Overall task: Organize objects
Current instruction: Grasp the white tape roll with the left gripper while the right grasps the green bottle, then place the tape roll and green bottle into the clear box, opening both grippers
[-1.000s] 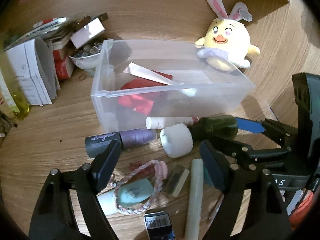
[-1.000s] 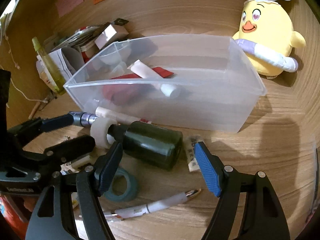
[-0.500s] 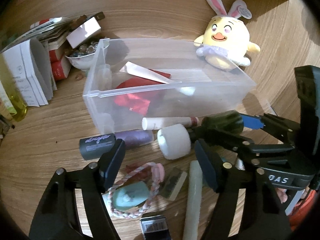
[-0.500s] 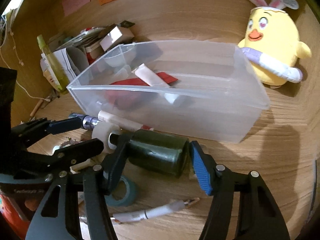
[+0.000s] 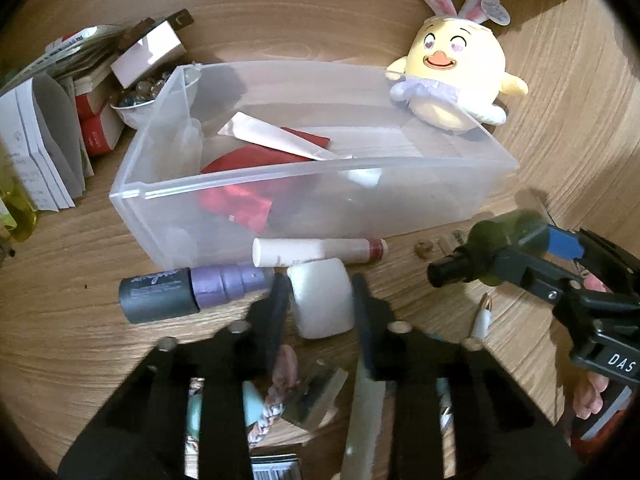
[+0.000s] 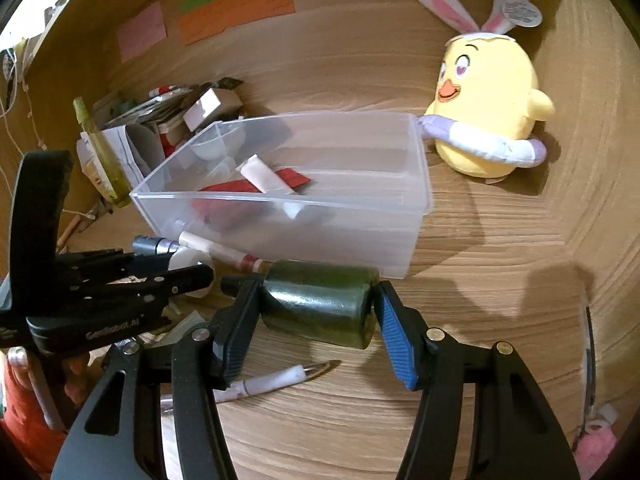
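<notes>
My right gripper [image 6: 316,332] is shut on a dark green bottle [image 6: 320,304] and holds it sideways just above the desk, in front of the clear plastic bin [image 6: 416,200]. The bottle also shows in the left wrist view [image 5: 504,240]. My left gripper [image 5: 318,304] has its jaws closed on the sides of a white cap [image 5: 320,300] lying on the desk. The bin [image 5: 132,196] holds a white tube [image 5: 276,140] and red packets [image 5: 236,204].
A yellow plush chick [image 6: 488,104] stands behind the bin's right end. A purple-grey tube [image 5: 188,292] and a white stick [image 5: 316,250] lie before the bin. A pen [image 6: 276,380] lies under the right gripper. Papers and boxes [image 5: 48,140] pile at the left.
The right gripper closed on the green bottle and lifted it away from its white cap. The left gripper moved forward and closed around the white cap.
</notes>
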Tool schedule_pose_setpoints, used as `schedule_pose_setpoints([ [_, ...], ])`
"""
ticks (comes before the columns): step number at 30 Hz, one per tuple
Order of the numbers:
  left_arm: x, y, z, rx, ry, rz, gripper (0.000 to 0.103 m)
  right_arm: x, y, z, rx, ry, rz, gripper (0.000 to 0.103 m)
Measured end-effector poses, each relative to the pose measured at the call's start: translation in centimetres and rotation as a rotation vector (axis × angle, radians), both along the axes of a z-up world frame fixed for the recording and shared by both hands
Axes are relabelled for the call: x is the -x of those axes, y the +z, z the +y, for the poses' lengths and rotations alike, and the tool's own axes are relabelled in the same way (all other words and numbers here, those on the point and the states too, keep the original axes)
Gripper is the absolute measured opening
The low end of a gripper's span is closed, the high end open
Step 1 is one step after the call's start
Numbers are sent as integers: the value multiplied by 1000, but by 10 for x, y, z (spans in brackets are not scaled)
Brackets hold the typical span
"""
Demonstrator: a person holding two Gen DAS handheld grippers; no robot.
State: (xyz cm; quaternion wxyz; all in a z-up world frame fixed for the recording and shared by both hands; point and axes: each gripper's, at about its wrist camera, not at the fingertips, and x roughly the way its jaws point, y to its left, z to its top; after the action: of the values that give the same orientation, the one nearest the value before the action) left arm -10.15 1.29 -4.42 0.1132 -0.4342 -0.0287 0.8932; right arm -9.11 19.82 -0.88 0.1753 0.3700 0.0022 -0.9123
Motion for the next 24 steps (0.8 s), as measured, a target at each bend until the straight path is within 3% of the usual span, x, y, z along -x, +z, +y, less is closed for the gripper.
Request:
schedule_pose_setpoints([
  [11,-19,22,-2,8,30,80,24,-2,6,10,41,-9,19,55],
  [24,-24,68,-15,-36,62,202,24,2,38,8,59,-15,116,55],
])
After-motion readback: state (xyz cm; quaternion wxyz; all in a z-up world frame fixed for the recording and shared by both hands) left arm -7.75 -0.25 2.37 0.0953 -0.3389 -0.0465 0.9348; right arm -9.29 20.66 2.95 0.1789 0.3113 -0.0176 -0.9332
